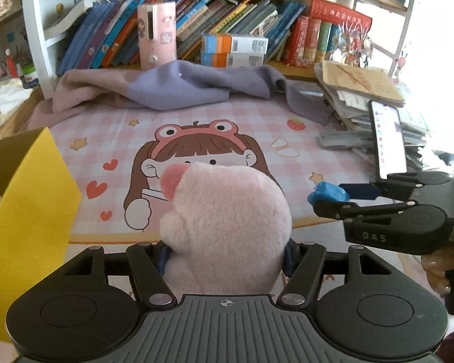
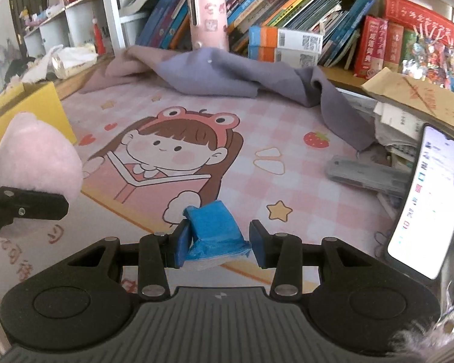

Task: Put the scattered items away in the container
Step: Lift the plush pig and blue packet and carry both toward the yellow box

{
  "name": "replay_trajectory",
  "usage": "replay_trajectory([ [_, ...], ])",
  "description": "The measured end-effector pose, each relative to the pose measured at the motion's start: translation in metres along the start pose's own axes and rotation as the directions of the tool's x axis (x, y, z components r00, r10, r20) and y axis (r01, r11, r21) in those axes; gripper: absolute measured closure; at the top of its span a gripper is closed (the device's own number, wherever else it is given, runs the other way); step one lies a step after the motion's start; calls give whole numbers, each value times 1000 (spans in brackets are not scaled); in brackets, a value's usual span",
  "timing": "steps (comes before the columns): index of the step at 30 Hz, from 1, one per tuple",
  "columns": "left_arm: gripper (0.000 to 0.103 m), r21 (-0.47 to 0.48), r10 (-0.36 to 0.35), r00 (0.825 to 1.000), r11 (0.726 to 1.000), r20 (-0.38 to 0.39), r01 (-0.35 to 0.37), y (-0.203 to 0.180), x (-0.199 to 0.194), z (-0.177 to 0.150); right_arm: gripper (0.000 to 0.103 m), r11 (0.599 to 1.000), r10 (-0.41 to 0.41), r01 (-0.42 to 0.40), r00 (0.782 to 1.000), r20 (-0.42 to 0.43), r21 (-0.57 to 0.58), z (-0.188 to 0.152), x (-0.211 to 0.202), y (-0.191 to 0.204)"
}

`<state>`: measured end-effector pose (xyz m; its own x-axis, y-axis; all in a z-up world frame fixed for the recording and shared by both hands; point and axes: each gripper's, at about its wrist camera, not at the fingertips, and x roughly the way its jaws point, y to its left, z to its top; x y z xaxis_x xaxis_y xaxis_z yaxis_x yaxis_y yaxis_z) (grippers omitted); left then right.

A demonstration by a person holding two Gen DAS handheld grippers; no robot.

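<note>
The pink plush toy [image 1: 227,230] is sitting gripped in the left gripper [image 1: 227,260] jaws above the counter [image 2: 287,139]; the right gripper [image 2: 218,245] is clamping a blue tissue packet [image 2: 215,230], probably; neither is yet reaching the yellow box [image 1: 30,211]; nothing else seems scattered.

"DAS" stands on the right hand-held gripper [image 1: 328,195].

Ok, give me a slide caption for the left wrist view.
Left tongs carry a pink plush toy above the cartoon desk mat, yellow box alongside.
</note>
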<state>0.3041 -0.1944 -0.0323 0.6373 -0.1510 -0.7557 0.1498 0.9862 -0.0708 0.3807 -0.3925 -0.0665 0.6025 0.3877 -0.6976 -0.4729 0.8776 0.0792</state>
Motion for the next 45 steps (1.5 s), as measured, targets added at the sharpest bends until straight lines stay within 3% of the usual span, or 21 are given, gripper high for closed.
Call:
replay_trajectory([
  [12, 39, 9, -62, 997, 998, 47, 62, 5, -60, -17, 64, 1000, 15, -15, 1000, -6, -17, -15, -75, 24],
  [22, 39, 3, -194, 979, 981, 69, 194, 23, -81, -41, 64, 998, -57, 57, 998, 18, 20, -25, -117, 74],
  [36, 39, 95, -303, 948, 951, 98, 294, 77, -151, -102, 64, 981, -189, 185, 979, 73, 57, -55, -161, 186],
  [45, 39, 57, -315, 945, 949, 82, 311, 118, -195, -154, 64, 985, -169, 167, 985, 40, 47, -94, -179, 268],
])
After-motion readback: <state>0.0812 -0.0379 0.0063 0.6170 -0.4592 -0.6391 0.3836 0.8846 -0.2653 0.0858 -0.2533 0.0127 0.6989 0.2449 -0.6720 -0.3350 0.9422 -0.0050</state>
